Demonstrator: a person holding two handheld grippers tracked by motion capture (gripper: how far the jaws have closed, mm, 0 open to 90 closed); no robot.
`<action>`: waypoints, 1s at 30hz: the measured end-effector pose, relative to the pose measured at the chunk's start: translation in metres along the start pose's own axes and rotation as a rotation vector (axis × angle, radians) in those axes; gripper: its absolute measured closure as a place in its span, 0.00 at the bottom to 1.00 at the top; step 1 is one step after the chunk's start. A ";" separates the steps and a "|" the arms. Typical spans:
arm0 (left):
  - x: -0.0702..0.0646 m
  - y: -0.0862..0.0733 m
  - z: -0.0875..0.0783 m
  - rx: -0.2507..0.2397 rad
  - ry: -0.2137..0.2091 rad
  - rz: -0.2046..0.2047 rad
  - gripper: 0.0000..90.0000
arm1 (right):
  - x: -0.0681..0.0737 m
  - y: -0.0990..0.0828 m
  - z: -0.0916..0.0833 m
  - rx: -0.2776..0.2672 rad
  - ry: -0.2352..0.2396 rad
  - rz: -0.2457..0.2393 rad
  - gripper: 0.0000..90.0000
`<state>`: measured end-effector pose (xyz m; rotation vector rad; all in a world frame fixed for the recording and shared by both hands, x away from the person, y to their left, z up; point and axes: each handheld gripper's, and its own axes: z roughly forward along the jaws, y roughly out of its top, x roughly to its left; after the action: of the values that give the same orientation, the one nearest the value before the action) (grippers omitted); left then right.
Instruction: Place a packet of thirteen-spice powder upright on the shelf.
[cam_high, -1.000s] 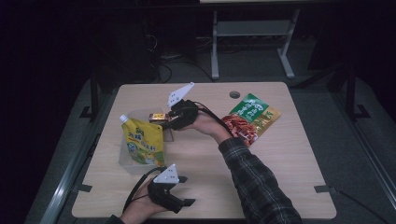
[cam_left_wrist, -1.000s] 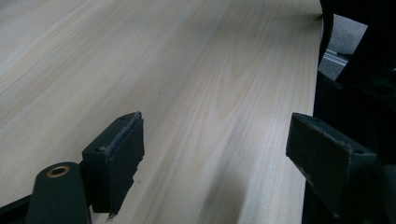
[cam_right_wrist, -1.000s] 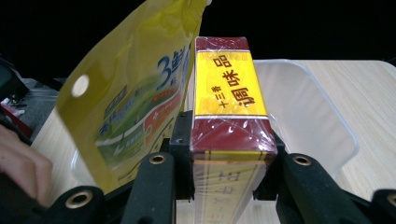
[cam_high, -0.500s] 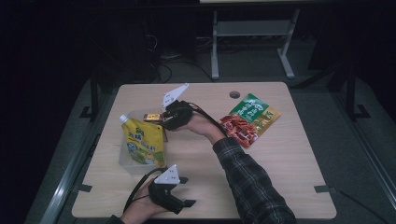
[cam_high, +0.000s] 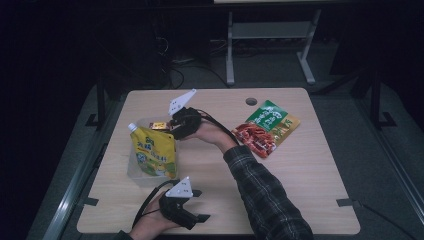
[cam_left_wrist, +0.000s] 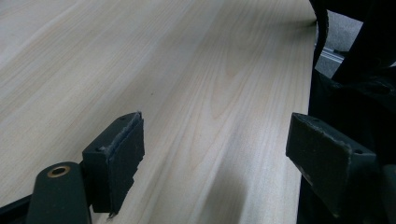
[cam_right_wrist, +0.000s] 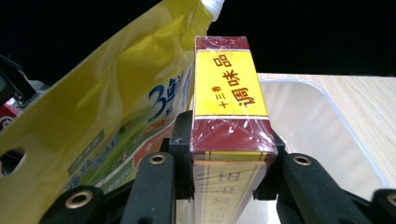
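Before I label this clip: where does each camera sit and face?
High view: above the person's side, looking down on the table; forearms, both tools.
Left gripper view: on the left tool, facing bare tabletop.
Right gripper view: on the right tool, facing its clamped box.
Shared: yellow pouch, in high and right views.

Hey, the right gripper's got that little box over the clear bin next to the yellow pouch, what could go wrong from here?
1. The small box is clamped in the right gripper right beside the yellow pouch; lowering it may nudge the upright pouch and tip it over.
2. The clear bin looks light, so pushing the box in could slide it.
3. The left gripper rests open on the table, away from the bin, so nothing steadies it.
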<state>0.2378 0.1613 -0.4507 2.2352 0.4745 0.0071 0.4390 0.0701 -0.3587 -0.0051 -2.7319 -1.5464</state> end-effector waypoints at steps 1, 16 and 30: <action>0.000 0.000 0.000 0.000 0.001 0.006 0.21 | 0.000 0.001 0.001 0.003 -0.007 -0.012 0.75; 0.000 0.000 0.001 0.007 -0.003 -0.001 0.21 | 0.003 -0.007 -0.012 0.036 0.009 -0.004 0.75; -0.001 0.000 0.002 0.014 -0.009 0.005 0.21 | 0.000 -0.007 0.009 0.013 0.022 0.013 0.75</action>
<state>0.2374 0.1593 -0.4523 2.2487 0.4659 -0.0033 0.4391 0.0741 -0.3688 -0.0058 -2.7190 -1.5163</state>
